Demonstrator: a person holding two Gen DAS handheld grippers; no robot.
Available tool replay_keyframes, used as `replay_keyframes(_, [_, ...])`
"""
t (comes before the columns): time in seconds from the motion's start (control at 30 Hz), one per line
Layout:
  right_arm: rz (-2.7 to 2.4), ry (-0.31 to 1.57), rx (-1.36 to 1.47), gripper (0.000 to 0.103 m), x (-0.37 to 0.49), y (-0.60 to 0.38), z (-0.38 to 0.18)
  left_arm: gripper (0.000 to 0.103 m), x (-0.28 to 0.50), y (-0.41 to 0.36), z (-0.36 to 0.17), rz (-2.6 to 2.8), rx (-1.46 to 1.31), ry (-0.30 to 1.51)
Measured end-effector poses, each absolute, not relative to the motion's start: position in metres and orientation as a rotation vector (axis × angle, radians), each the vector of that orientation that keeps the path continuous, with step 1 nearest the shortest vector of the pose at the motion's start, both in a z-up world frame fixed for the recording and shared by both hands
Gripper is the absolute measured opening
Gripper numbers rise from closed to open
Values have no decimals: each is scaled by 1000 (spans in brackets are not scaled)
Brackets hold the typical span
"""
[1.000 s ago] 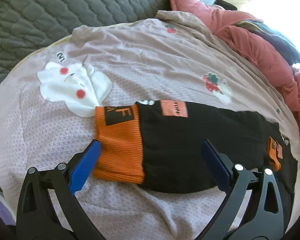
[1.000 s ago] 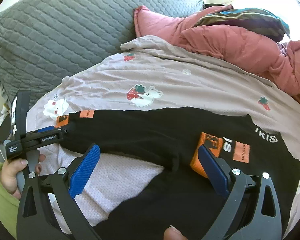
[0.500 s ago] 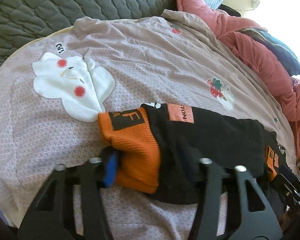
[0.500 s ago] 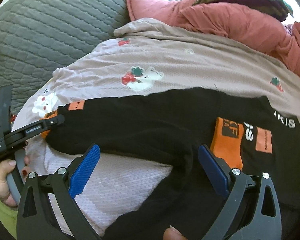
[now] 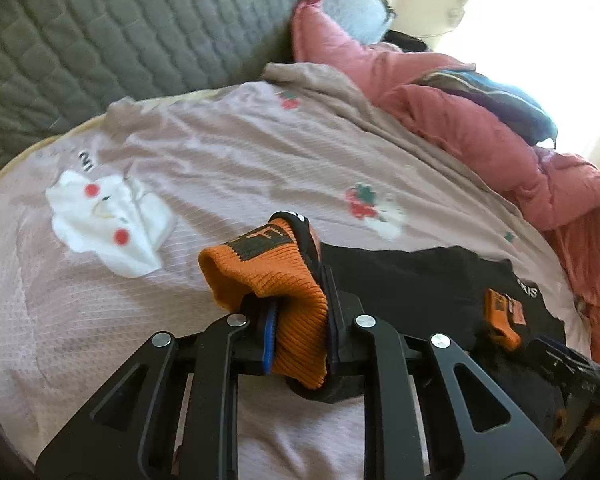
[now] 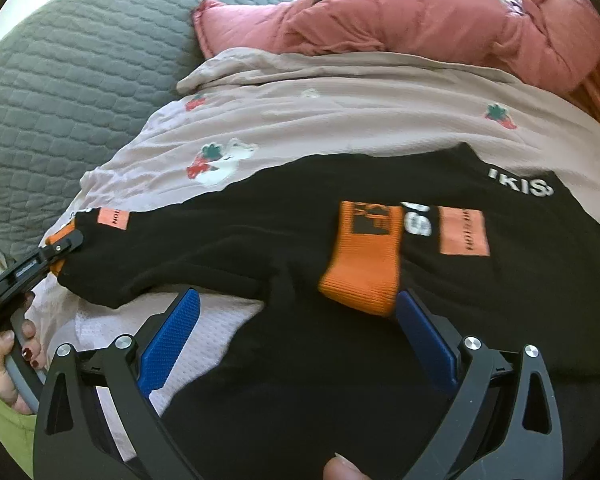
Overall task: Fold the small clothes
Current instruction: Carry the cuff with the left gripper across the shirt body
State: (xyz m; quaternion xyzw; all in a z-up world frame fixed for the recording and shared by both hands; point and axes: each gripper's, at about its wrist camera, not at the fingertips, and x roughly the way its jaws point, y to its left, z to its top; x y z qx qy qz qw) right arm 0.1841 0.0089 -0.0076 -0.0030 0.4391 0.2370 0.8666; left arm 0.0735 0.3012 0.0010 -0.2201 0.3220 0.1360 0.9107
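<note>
Left claw (image 5: 298, 332) clenching the orange cuff (image 5: 276, 276) of the black garment (image 6: 300, 240), lifting it off the pink sheet (image 5: 220, 160), right claw (image 6: 296, 336) hovering released over the other cuff (image 6: 364, 256)

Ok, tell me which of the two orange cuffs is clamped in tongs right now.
The sleeve-end cuff on the left, pinched in the shut left tongs. The other orange cuff lies flat on the black garment, between the open right tongs, ungripped.
</note>
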Motion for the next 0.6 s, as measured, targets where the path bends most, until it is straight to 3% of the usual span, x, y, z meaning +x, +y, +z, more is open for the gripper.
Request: replay_keyframes(0.6, [384, 890, 159, 98, 175, -109, -3, 10, 98, 200, 52, 62, -383, 631])
